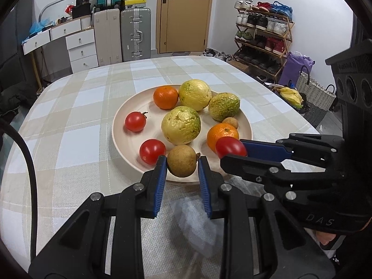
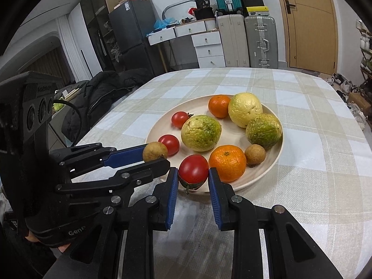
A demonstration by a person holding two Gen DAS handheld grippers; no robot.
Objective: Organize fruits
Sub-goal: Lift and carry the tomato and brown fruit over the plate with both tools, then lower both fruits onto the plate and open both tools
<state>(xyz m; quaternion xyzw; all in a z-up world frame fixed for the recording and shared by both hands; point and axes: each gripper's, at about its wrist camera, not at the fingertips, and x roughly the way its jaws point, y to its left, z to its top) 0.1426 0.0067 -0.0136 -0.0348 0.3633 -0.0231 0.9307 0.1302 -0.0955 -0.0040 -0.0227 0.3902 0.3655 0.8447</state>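
A pale round plate (image 1: 123,121) (image 2: 276,158) on the checked tablecloth holds guavas (image 1: 181,125), two oranges (image 1: 165,97), tomatoes (image 1: 135,121) and a small brown longan (image 1: 230,122). My left gripper (image 1: 182,162) is shut on a brown longan (image 1: 182,161) at the plate's near rim; it shows from the side in the right wrist view (image 2: 155,151). My right gripper (image 2: 193,172) is shut on a red tomato (image 2: 193,168) at the near rim, beside an orange (image 2: 227,162). In the left wrist view this tomato (image 1: 230,147) sits in the right gripper's tips.
The table (image 1: 69,116) carries a beige and white checked cloth. Behind it stand suitcases (image 1: 136,37), white drawers (image 1: 81,48), a door and a shoe rack (image 1: 262,34). A dark jacket (image 2: 102,93) lies left of the table.
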